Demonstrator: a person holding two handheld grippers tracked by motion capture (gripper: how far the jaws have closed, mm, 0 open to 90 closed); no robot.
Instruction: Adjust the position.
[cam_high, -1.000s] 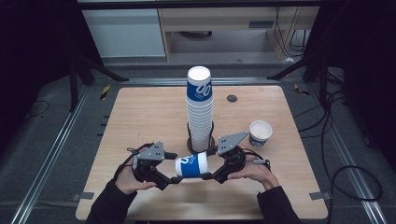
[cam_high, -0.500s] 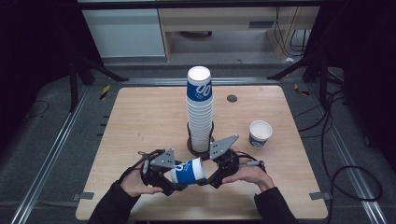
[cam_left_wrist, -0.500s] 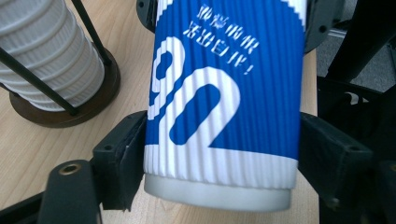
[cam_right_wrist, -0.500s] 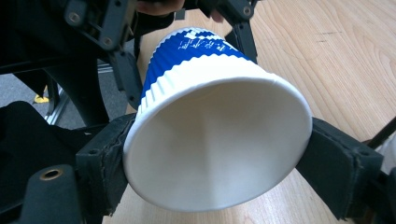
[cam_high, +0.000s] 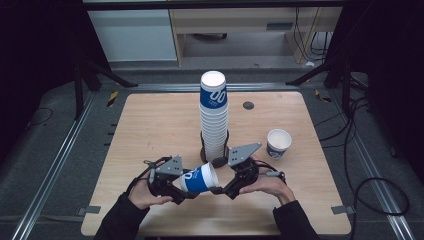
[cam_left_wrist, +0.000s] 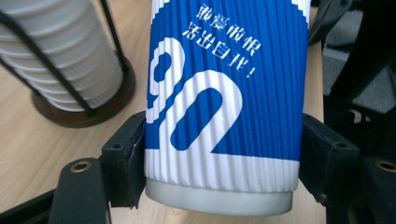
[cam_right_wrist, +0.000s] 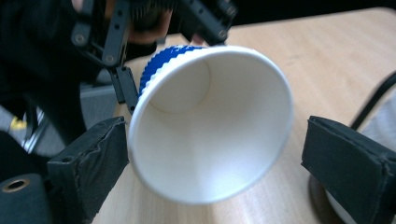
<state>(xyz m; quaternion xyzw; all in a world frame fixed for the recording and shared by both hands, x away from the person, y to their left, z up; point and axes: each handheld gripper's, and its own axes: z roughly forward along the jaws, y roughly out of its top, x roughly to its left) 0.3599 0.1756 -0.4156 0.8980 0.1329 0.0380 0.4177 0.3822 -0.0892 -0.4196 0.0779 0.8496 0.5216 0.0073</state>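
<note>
A blue-and-white ribbed paper cup (cam_high: 200, 178) lies on its side above the table's front, mouth toward the right. My left gripper (cam_high: 182, 187) is shut on the cup (cam_left_wrist: 224, 93) near its base, both pads pressing its sides. My right gripper (cam_high: 220, 189) faces the cup's open mouth (cam_right_wrist: 210, 126). Its jaws have just been opening and now stand wide on either side of the rim, the right pad (cam_right_wrist: 350, 158) clearly apart from it. A tall stack of the same cups (cam_high: 214, 115) stands in a wire holder just behind.
A single upright cup (cam_high: 278, 142) stands to the right on the wooden table (cam_high: 150, 125). The holder's dark round base (cam_left_wrist: 84, 112) sits close behind the held cup. A small dark disc (cam_high: 248, 105) lies further back.
The right gripper's jaws have spread off the cup's rim. The cup has tilted slightly, its mouth now pointing up and to the right. Both hands have stayed almost in place.
</note>
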